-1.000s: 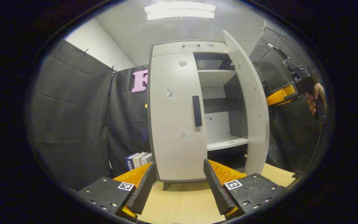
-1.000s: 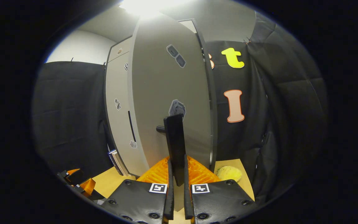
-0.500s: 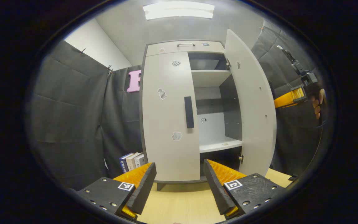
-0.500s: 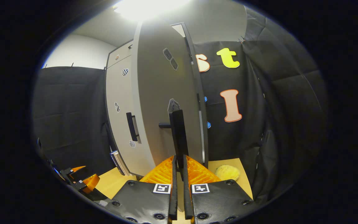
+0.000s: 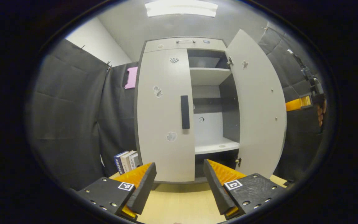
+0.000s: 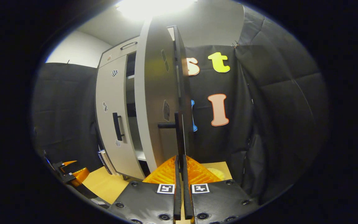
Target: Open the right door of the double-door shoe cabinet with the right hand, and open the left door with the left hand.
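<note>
The right door (image 5: 258, 102) is wide open with our right gripper (image 6: 180, 174) pinching its handle (image 6: 179, 137), so next our open, empty left gripper (image 5: 179, 183) needs the left door (image 5: 163, 115).

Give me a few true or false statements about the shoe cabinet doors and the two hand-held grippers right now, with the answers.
1. The right door is swung open. True.
2. The left door is open as well. False: it sits shut, its black handle untouched.
3. The right hand-held gripper is shut on the right door's handle. True.
4. The left hand-held gripper grips the left door's handle. False: its fingers stand wide apart, short of the cabinet and holding nothing.
5. Books stand beside the cabinet's left side. True.
</note>
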A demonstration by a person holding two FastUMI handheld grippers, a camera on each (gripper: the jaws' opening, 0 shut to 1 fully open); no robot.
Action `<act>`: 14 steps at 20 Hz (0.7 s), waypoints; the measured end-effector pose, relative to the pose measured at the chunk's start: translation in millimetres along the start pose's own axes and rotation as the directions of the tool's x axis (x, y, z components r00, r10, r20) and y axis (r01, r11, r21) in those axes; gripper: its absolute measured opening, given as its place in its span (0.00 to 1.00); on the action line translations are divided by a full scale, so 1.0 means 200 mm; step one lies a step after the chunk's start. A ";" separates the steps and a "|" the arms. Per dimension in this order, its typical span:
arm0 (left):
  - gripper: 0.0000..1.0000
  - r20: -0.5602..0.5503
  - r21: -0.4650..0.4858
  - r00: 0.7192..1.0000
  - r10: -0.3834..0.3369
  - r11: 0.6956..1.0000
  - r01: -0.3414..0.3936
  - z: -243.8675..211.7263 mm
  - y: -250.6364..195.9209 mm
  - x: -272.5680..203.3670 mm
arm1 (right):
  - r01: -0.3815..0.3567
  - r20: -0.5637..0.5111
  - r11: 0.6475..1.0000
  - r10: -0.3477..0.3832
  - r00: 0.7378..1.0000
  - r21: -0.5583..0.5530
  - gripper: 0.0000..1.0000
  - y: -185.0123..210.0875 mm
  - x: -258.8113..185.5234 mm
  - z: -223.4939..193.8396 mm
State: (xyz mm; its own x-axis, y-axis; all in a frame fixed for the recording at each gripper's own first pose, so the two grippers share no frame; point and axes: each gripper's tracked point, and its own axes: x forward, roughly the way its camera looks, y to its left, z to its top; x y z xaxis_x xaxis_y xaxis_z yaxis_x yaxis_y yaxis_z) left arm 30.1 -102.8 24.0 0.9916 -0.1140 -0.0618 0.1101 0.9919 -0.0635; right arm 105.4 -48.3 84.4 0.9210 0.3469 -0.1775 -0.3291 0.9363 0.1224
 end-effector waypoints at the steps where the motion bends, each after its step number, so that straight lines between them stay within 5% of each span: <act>1: 0.89 0.001 -0.005 1.000 -0.002 1.000 0.002 0.02 -0.01 0.03 | -0.011 0.007 1.000 0.011 1.000 -0.002 0.06 0.00 -0.03 0.00; 7: 0.89 0.019 -0.032 1.000 -0.004 0.999 0.004 0.19 0.02 0.30 | 0.004 0.027 0.999 -0.002 1.000 -0.047 0.18 -0.04 -0.23 -0.03; 9: 0.89 0.026 -0.040 1.000 -0.002 0.999 0.003 0.24 0.02 0.41 | 0.033 0.061 0.997 -0.029 0.998 -0.071 0.53 -0.09 -0.30 -0.02; 10: 0.89 0.031 -0.042 1.000 -0.003 0.999 0.004 0.27 0.02 0.45 | 0.052 0.075 0.995 -0.046 0.996 -0.079 0.55 -0.12 -0.33 -0.02; 13: 0.89 0.041 -0.027 0.999 -0.011 1.000 0.012 0.34 0.01 0.57 | 0.143 0.110 0.988 -0.135 0.985 -0.066 0.96 -0.24 -0.44 -0.03; 14: 0.89 0.044 -0.022 0.999 -0.017 1.000 0.018 0.36 0.00 0.62 | 0.166 0.117 0.985 -0.159 0.980 -0.047 0.99 -0.28 -0.47 -0.04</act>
State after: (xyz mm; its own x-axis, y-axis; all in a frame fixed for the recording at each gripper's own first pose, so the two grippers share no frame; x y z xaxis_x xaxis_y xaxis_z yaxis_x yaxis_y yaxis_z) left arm 158.3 -113.8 88.5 0.9916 -0.1286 -0.0167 0.1267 0.9882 -0.0864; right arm 35.3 -132.4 86.1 0.9797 0.1844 -0.0787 -0.1813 0.9824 0.0449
